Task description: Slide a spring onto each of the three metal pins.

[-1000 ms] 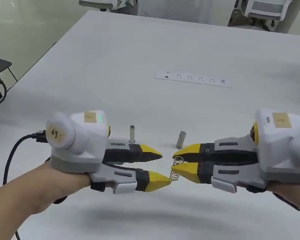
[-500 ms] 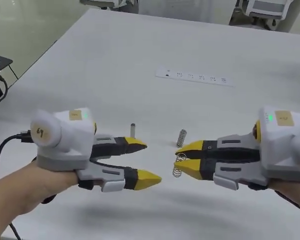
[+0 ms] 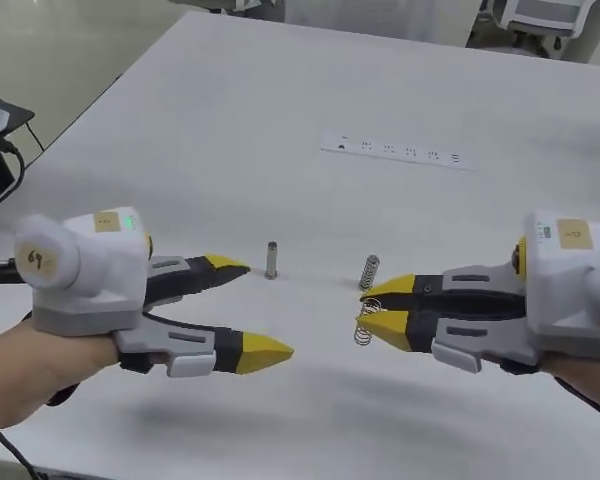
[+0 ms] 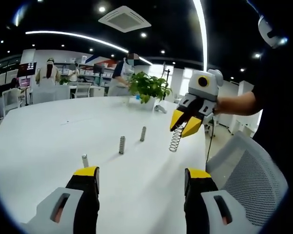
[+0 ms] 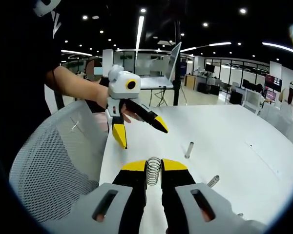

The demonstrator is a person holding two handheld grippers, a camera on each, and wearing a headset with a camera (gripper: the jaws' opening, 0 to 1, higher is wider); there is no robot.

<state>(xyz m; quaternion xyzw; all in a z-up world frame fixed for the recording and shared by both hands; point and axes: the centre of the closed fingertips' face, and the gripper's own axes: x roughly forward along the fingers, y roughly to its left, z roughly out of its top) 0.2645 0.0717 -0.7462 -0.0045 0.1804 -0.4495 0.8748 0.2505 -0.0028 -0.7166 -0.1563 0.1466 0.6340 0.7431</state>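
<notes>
At centre-right of the head view, the right gripper clamps its fingers on one end of a small silver coiled-wire spring. It is likely light and squashy, so pinch it gently. The fingers of the left gripper stand apart.

In the head view the right gripper runs off the right edge of the frame, and its jaws cover the top of the spring. The foot of the sprung pin sits behind the upper jaw tip. In the right gripper view the spring's lower coils are lost between the jaws. The markings on the strip, upper centre of the head view, are too small to read.
</notes>
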